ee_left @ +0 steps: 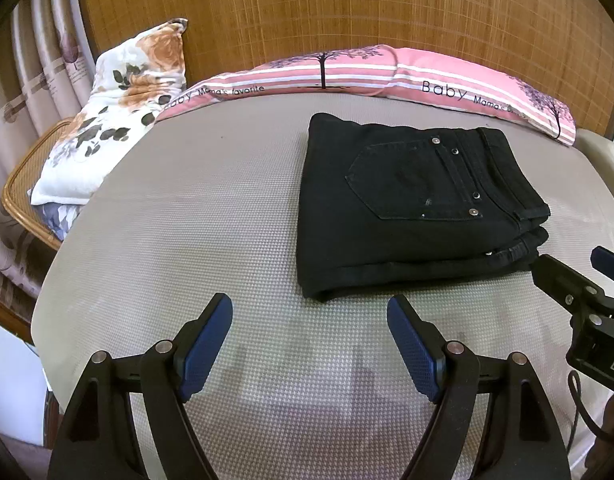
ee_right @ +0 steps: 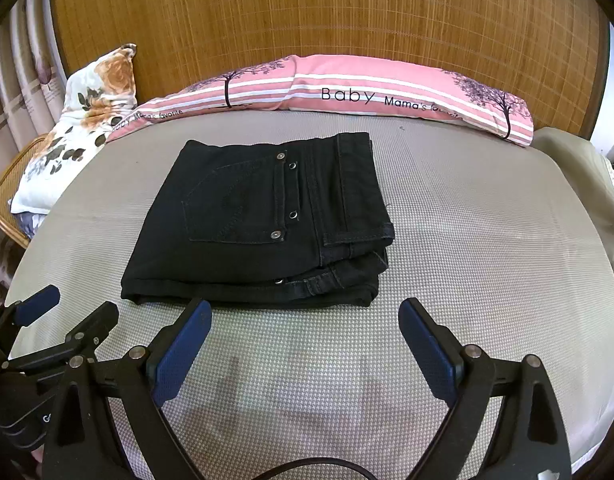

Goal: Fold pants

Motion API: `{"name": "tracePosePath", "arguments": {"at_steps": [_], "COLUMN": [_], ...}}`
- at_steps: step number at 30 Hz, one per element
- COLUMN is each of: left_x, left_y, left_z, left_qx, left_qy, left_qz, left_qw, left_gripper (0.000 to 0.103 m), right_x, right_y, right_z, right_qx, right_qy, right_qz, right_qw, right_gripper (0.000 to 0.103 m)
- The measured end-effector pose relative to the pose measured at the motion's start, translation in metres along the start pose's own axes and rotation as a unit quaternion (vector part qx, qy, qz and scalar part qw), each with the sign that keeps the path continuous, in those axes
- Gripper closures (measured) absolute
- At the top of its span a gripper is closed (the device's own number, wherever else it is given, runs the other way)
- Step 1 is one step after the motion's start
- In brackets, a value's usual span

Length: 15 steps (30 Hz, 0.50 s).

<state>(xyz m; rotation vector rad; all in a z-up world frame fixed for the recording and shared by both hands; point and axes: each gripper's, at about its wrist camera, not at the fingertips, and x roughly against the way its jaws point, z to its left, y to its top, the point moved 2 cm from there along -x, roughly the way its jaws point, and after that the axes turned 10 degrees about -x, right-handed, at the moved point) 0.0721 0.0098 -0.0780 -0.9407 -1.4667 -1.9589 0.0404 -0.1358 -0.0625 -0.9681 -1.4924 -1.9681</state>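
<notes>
pink pillow reads "baby mama's favorite"

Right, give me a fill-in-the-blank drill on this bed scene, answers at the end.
1. The pants lie already ____ on the grey mat.
2. The left gripper and the right gripper both hold ____.
3. The colour of the pants is ____.
4. The long striped pillow behind the pants is mostly ____.

Missing words: folded; nothing; black; pink
</notes>
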Motion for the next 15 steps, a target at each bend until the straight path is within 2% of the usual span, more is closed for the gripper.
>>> {"name": "tracePosePath", "arguments": {"at_steps": [15], "left_x": [-0.0002], "left_y": [-0.0004], "left_z": [0.0002], "left_qx": [-0.003], "left_qy": [-0.002], "left_qz": [-0.001], "left_qw": [1.0000], "left_gripper": [0.023], "right_x": [-0.0015], "right_y": [-0.0013], "right_z": [-0.0039], "right_qx": [-0.001], "right_qy": [0.000], "right_qz": [0.000], "right_qw": [1.000], "right_gripper": [0.010]}}
